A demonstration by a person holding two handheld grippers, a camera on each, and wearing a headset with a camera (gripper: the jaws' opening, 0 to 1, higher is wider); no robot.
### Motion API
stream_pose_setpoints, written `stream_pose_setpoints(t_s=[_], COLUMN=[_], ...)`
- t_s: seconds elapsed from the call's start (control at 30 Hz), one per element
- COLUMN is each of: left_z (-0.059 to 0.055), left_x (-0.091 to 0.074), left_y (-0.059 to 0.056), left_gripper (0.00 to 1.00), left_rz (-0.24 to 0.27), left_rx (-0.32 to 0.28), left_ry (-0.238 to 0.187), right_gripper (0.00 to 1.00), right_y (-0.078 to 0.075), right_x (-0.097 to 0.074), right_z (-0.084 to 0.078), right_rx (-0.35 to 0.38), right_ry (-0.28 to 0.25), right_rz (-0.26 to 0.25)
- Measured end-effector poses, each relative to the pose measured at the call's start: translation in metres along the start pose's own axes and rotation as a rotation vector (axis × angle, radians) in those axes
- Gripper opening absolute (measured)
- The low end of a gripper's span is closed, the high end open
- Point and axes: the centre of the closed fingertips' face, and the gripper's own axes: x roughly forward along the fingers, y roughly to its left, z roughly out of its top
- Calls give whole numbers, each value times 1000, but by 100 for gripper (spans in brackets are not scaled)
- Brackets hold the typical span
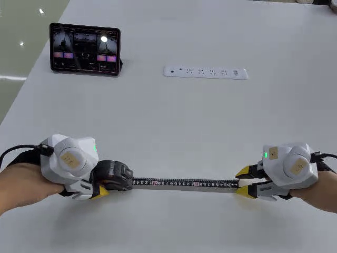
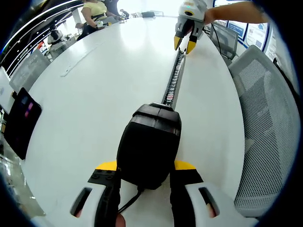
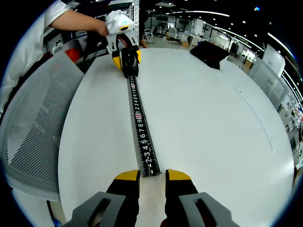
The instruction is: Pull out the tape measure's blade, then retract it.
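At the near left of the counter (image 1: 184, 121), the left gripper (image 1: 107, 181) is clamped on the tape measure (image 1: 114, 175)'s black case. Its blade (image 1: 184, 183) lies pulled out flat along the counter's near edge toward the right. The right gripper (image 1: 244, 181) sits at the blade's end, its jaws parted with the tip lying between them.

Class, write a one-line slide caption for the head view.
Left gripper holds the tape measure case; right gripper straddles the extended blade at its tip.
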Motion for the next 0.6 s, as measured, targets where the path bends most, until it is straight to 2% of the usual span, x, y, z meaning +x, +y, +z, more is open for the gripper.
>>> stream_pose_setpoints(t_s=[0.6], left_z=[5], left_x=[-17], left_y=[1], left_gripper=[46], left_rz=[28], left_rx=[-69], left_ry=[-56], right_gripper=[27], right_y=[4], right_x=[-3], right_z=[12], right_rx=[69], right_ry=[-50], right_rz=[-26])
